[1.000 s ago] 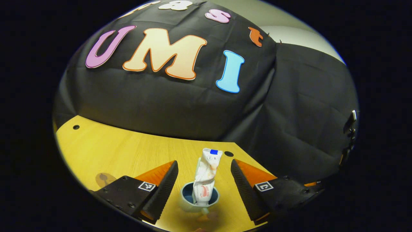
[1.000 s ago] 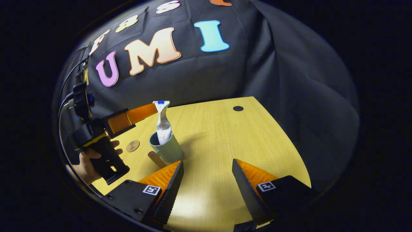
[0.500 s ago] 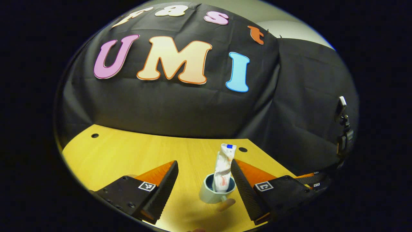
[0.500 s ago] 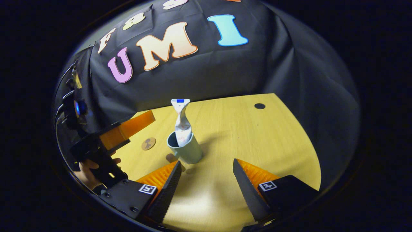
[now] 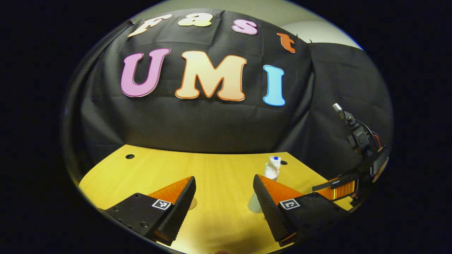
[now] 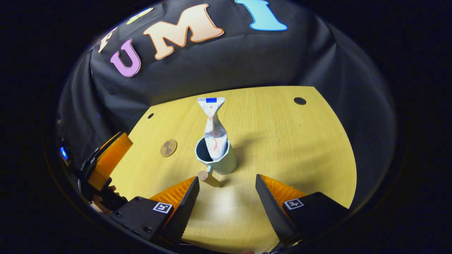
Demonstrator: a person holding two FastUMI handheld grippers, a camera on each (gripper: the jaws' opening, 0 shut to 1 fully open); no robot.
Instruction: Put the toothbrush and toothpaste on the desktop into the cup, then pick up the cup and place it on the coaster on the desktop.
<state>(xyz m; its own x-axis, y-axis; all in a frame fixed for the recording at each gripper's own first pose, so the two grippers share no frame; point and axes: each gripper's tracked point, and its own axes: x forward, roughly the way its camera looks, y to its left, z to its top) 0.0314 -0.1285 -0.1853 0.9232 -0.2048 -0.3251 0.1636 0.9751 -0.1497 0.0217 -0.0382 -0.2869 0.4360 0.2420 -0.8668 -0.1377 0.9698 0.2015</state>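
Left tongs (image 5: pixel 224 197) are spread wide and empty over the bench (image 5: pixel 219 169), and they have swung away: a second ago the cup sat dead centre between the fingers, now it has slid behind the right-hand finger (image 5: pixel 267 208), with only a pale sliver of the cup (image 5: pixel 254 204) and the top of the toothpaste (image 5: pixel 273 167) peeking past it. The coaster is probably the small round edge by the left-hand finger, too hidden to be sure. Far off on the right of the left gripper view, the other tongs' body and cabling have come into sight.

Over in the right gripper view, the right tongs (image 6: pixel 227 197) are also wide apart, holding nothing, and they have closed in on the cup (image 6: pixel 216 160), which now stands just ahead of the gap between the fingers, a touch toward the left-hand one. A second ago it was further off and out to the left. The toothpaste (image 6: pixel 214 132) stands upright in the cup, crimped end up. A wooden handle (image 6: pixel 208 178), likely the toothbrush, lies on the bench touching the cup's near side, just ahead of the left-hand finger (image 6: pixel 183 204). The coaster (image 6: pixel 168 147) lies flat, left of the cup and apart from it. The left tongs (image 6: pixel 106 164) have pulled back, low at the left edge, no longer beside the toothpaste.
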